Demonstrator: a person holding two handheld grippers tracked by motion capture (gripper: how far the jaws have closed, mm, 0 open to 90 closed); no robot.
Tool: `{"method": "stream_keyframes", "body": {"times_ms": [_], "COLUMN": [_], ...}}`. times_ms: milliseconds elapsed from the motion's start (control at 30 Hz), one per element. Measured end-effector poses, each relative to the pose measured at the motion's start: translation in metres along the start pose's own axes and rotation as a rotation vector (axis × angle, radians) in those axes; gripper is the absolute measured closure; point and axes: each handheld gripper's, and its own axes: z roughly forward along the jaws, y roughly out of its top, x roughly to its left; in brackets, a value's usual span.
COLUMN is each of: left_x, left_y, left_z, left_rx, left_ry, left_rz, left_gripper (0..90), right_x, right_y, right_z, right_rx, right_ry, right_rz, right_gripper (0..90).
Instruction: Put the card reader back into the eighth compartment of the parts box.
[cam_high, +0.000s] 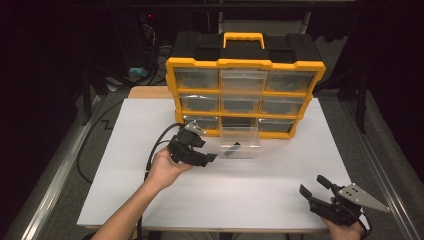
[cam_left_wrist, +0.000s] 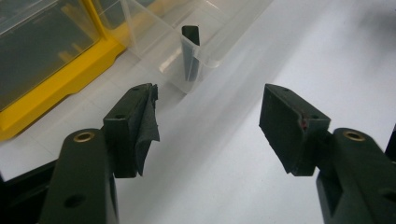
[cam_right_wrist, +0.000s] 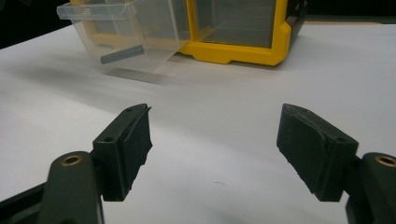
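Observation:
A yellow and black organiser (cam_high: 245, 97) with clear drawers stands at the back of the white table (cam_high: 125, 175). Its bottom middle drawer (cam_high: 240, 142) is pulled out onto the table and holds a small dark piece (cam_high: 232, 149). In the left gripper view that drawer (cam_left_wrist: 154, 42) lies just ahead with the dark piece (cam_left_wrist: 190, 51) standing in it. My left gripper (cam_high: 210, 157) is open beside the drawer's left front corner, nothing between its jaws (cam_left_wrist: 210, 126). My right gripper (cam_high: 314, 186) rests open near the table's front right edge, empty in its own view (cam_right_wrist: 215, 149), where the drawer (cam_right_wrist: 126, 37) and piece (cam_right_wrist: 121, 54) lie far off.
Cables trail from the left gripper over the table's left side (cam_high: 160, 142). Metal rails (cam_high: 45, 195) run along both sides of the table. Dark equipment and wires sit behind the organiser.

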Motion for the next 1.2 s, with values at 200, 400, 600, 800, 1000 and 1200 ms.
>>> {"method": "stream_keyframes", "body": {"times_ms": [200, 400, 600, 800, 1000, 1200], "left_x": [0.001, 0.003, 0.004, 0.007, 0.009, 0.013], "left_y": [-0.006, -0.013, -0.018, -0.026, -0.034, -0.042], "left_z": [-0.002, -0.003, -0.004, -0.004, -0.006, -0.010], "left_rx": [0.001, -0.007, -0.008, -0.021, -0.030, -0.035], "left_ry": [0.006, 0.011, 0.022, 0.032, 0.041, 0.045], "left_rz": [-0.003, -0.014, -0.022, -0.041, -0.053, -0.071], "left_gripper": [36.9, 36.8, 36.7, 36.7, 36.7, 36.7], "right_x": [0.000, 0.000, 0.000, 0.000, 0.000, 0.001], "right_y": [0.000, 0.000, 0.000, 0.000, 0.000, 0.000], "right_z": [0.000, 0.000, 0.000, 0.000, 0.000, 0.000], "right_rx": [-0.001, 0.000, 0.000, 0.004, 0.003, 0.004], "right_ry": [0.000, -0.001, -0.001, -0.002, -0.004, -0.005], "right_rz": [-0.002, -0.001, 0.000, -0.006, -0.006, -0.007], "right_gripper": [26.1, 26.2, 26.2, 26.2, 26.2, 26.2]}}
